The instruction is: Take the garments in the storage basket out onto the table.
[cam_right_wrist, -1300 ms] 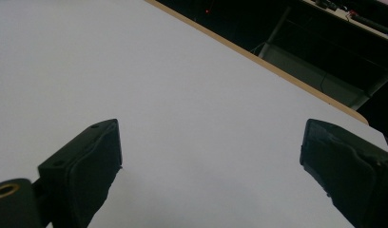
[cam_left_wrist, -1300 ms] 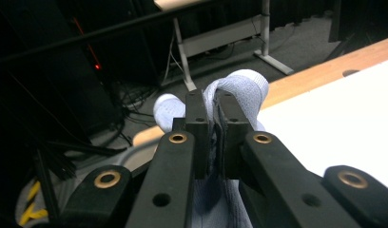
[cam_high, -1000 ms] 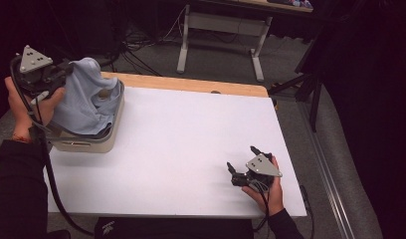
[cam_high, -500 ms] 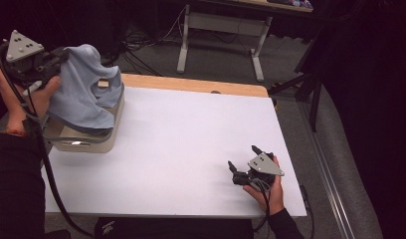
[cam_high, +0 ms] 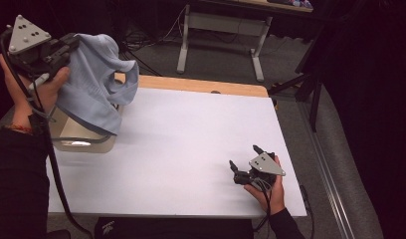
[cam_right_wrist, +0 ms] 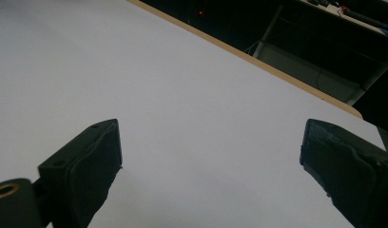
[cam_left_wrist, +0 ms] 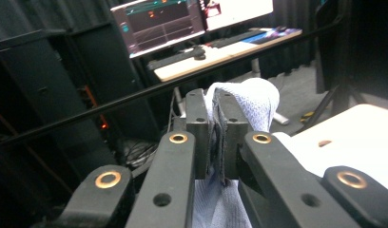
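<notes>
I'm holding the left gripper (cam_high: 66, 45) pinched on a pale blue cloth (cam_high: 94, 82), hanging above the beige bin (cam_high: 84, 144) at the table's (cam_high: 191, 149) left edge. Right gripper (cam_high: 247, 167) is resting spread wide, nothing btwn (idle). Risk: thin pinch slipping, or trailing hem snagging the bin rim.

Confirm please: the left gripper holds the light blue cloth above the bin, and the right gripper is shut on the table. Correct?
Not quite. The right gripper is open: the right gripper view shows its jaws wide apart over the table. The left gripper does hold the light blue cloth above the bin.
</notes>
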### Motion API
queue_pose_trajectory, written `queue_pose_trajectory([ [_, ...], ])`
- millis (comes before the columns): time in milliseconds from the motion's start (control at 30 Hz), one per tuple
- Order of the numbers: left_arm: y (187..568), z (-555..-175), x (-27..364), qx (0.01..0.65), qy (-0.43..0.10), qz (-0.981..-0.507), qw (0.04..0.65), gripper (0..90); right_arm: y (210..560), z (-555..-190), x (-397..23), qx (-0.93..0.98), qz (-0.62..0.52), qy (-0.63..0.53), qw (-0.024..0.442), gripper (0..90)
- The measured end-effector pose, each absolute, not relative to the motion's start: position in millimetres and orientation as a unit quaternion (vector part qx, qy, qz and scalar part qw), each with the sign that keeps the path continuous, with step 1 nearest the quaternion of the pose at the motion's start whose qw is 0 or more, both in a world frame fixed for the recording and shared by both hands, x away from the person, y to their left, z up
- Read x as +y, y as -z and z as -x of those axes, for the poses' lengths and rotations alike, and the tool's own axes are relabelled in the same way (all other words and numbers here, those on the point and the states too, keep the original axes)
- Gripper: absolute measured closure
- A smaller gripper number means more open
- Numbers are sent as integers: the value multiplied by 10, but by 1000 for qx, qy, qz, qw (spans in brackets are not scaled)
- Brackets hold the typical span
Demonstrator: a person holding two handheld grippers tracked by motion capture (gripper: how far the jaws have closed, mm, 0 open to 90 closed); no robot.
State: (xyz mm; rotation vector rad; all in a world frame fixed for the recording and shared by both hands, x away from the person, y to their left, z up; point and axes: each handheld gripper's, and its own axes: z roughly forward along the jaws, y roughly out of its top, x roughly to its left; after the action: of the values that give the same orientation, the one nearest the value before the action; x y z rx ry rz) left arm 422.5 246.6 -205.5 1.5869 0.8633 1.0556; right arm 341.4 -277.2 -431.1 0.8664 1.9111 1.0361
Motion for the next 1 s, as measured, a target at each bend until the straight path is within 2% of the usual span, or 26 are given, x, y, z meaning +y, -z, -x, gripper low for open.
queue_pose_trajectory([
  [433,1911,-4132,1939,303,-422,-676,523,859,4295,-3407,-2797,748,-340,-411,396,74],
  [1000,2141,-4123,1259,258,-364,-711,543,859,4303,-3415,-2833,749,-342,-411,392,73],
])
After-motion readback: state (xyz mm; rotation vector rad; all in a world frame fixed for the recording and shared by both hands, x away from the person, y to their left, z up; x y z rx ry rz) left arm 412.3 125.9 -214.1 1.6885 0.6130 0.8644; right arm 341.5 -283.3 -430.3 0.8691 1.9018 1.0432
